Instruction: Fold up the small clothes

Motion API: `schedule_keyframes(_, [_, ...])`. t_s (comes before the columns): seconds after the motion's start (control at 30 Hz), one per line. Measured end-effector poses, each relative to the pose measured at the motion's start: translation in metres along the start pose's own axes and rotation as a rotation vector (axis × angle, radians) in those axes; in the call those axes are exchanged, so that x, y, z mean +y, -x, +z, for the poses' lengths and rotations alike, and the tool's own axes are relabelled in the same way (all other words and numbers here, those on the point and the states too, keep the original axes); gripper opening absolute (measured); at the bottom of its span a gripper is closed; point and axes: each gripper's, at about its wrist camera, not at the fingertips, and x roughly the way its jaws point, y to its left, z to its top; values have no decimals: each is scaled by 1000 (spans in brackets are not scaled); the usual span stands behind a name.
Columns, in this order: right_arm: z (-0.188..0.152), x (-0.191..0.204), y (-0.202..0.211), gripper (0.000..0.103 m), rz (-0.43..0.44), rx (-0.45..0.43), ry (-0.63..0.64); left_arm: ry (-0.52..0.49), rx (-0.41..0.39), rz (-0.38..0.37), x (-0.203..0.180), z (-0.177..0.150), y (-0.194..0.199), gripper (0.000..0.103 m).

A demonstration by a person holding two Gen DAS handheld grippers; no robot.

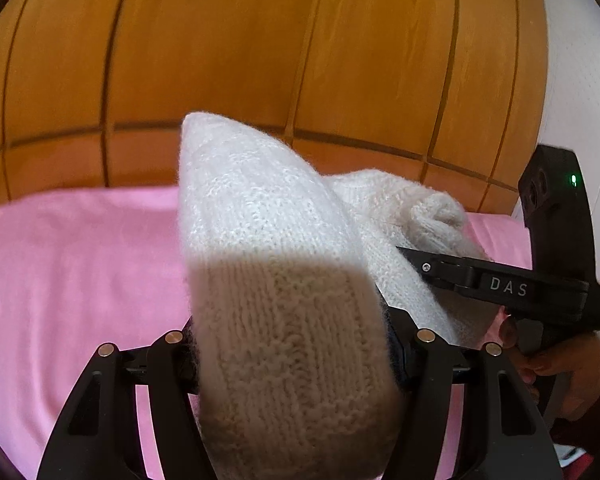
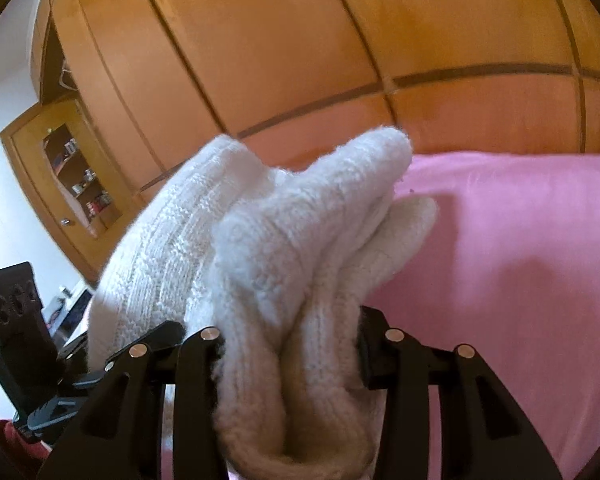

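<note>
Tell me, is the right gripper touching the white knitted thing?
Touching. The right wrist view shows the right gripper pinching the white knit garment between both fingers.

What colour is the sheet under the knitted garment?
Pink sheet, clearest in the right wrist view.

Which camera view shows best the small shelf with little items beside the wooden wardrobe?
The right wrist view. There the shelf stands at the left edge, its boards and small items visible, though too small to identify. The left wrist view does not show it; there the white knitted garment and wardrobe panels fill the frame.
</note>
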Motion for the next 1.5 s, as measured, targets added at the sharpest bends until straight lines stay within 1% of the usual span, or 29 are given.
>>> schedule_keyframes(0.07, [9, -10, -8, 39, -24, -18, 5, -28, -13, 6, -2, 9, -22, 64])
schedule_keyframes(0.17, [24, -31, -32, 39, -65, -38, 1, -22, -1, 14, 5, 17, -58, 64])
schedule_keyframes(0.23, [28, -46, -51, 39, -100, -25, -18, 4, 46, 27, 13, 21, -89, 64])
schedule_keyframes(0.27, [28, -55, -64, 39, -137, -6, -17, 15, 79, 37, 19, 21, -106, 65])
schedule_keyframes(0.3, [26, -60, -75, 42, -178, 17, -3, 34, 131, 59, 31, 16, -121, 67])
schedule_keyframes(0.33, [21, -67, -88, 51, -234, 49, 16, 72, 161, 64, 40, 12, -131, 75])
schedule_keyframes(0.37, [18, -77, -96, 56, -236, 73, -25, 127, 176, 42, 50, 8, -135, 83])
schedule_keyframes(0.4, [18, -83, -96, 73, -240, 72, -61, 193, 188, 7, 62, 5, -138, 87])
schedule_keyframes(0.43, [16, -87, -95, 81, -283, 63, -98, 237, 202, -15, 69, 2, -139, 94])
schedule_keyframes(0.47, [14, -88, -96, 82, -295, 64, -100, 279, 217, -45, 77, -1, -142, 96])
schedule_keyframes(0.5, [12, -87, -98, 83, -303, 67, -93, 292, 221, -53, 79, -2, -143, 97])
schedule_keyframes(0.6, [11, -83, -97, 91, -347, 69, -83, 280, 219, -41, 77, -4, -137, 100])
schedule_keyframes(0.7, [12, -78, -97, 98, -357, 63, -96, 282, 212, -39, 76, -5, -130, 100])
schedule_keyframes(0.73, [25, -78, -110, 100, -360, 59, -101, 282, 207, -34, 80, -1, -135, 100])
schedule_keyframes(0.83, [22, -80, -95, 101, -369, 29, -121, 271, 194, -1, 75, -4, -123, 100])
schedule_keyframes(0.87, [19, -77, -90, 101, -374, 17, -127, 268, 193, 14, 67, -3, -124, 100])
schedule_keyframes(0.97, [7, -66, -77, 101, -390, -12, -144, 252, 189, 55, 56, -14, -101, 100])
schedule_keyframes(1.07, [-8, -56, -54, 101, -421, -44, -151, 255, 193, 77, 51, -25, -82, 100])
schedule_keyframes(1.17, [-25, -45, -35, 101, -424, -41, -147, 248, 204, 124, 47, -31, -67, 100])
schedule_keyframes(1.27, [-36, -29, -13, 101, -428, -43, -119, 176, 212, 214, 37, -34, -48, 100])
schedule_keyframes(1.33, [-42, -16, 7, 101, -428, -62, -93, 120, 177, 250, 28, -33, -28, 100])
schedule_keyframes(1.4, [-45, -2, 29, 101, -415, -84, -76, 86, 126, 289, 21, -28, -1, 100])
schedule_keyframes(1.5, [-45, 19, 64, 101, -431, -113, -72, 76, 66, 319, 14, -20, 38, 100])
